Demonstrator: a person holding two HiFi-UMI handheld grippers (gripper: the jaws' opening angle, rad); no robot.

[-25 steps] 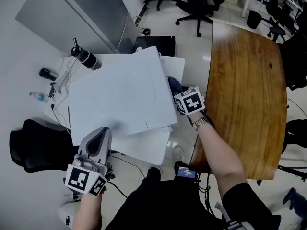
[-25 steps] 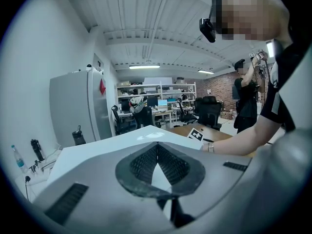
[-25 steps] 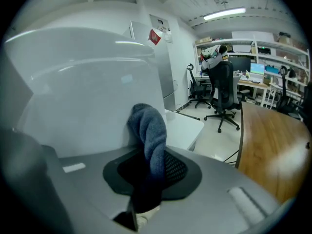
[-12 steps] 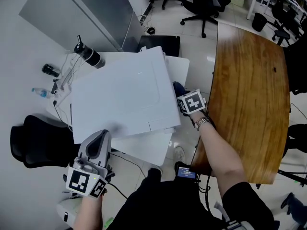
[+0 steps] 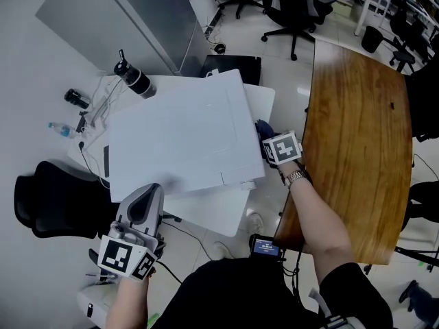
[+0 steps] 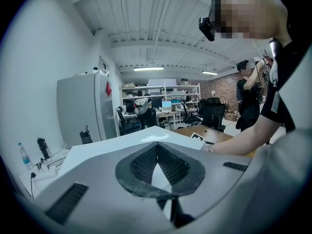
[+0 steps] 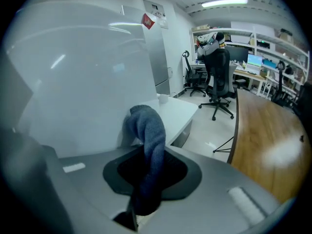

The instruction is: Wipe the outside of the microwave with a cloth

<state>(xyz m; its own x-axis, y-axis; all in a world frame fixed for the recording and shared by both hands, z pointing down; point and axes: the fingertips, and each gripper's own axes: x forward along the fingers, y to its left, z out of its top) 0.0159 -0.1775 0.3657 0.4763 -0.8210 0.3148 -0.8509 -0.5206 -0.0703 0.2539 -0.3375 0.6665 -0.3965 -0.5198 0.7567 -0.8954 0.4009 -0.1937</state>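
blue cloth [image 7: 146, 130] clamped between right tongs [image 7: 147, 172], against microwave [image 7: 73, 82] side

Probably an office, swivel chairs [image 5: 293, 7], wooden desk [image 5: 357, 136], monitors [image 7: 254, 60]

Black short-sleeve top [image 5: 343, 279], metal watch [image 5: 296, 177] on right wrist. Left claw [image 5: 149, 189], right claw [image 5: 269, 142]: grey moulded shells, dark ribbed pads, each with a black-and-white square-marker cube.
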